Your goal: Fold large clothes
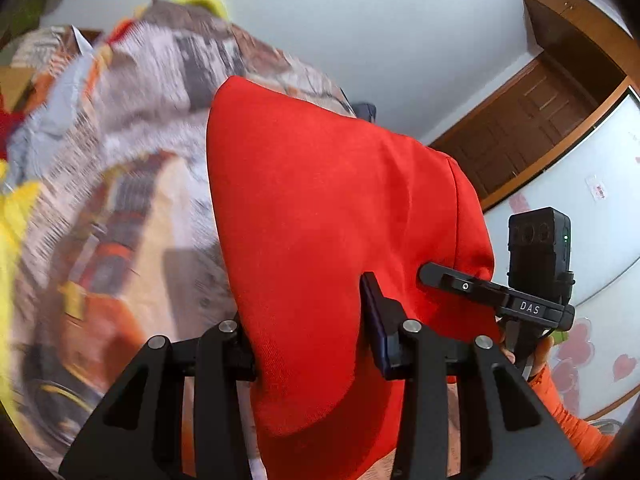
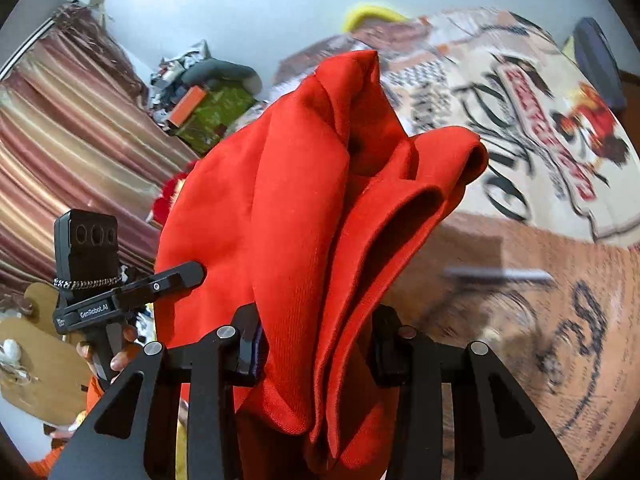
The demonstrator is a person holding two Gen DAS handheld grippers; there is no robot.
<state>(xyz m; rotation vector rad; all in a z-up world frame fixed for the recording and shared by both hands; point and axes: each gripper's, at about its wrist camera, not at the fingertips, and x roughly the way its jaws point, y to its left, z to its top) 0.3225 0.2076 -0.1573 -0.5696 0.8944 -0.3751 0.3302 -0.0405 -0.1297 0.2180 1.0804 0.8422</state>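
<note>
One red garment, two grippers

A single red garment (image 1: pixel 320 208) is seen, gripped by two grippers: the left gripper (image 1: pixel 312 344) and the right gripper (image 2: pixel 316 344). One printed bedspread (image 2: pixel 520 120) is spread beneath, one striped curtain (image 2: pixel 60 140) is hung, and one wooden door (image 1: pixel 532 120) is counted.

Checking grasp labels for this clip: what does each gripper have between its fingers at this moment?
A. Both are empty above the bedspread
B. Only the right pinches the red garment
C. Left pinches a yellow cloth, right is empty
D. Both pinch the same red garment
D: the left gripper and the right gripper each have folds of the red garment clamped between their fingers, lifted off the printed bedspread.
</note>
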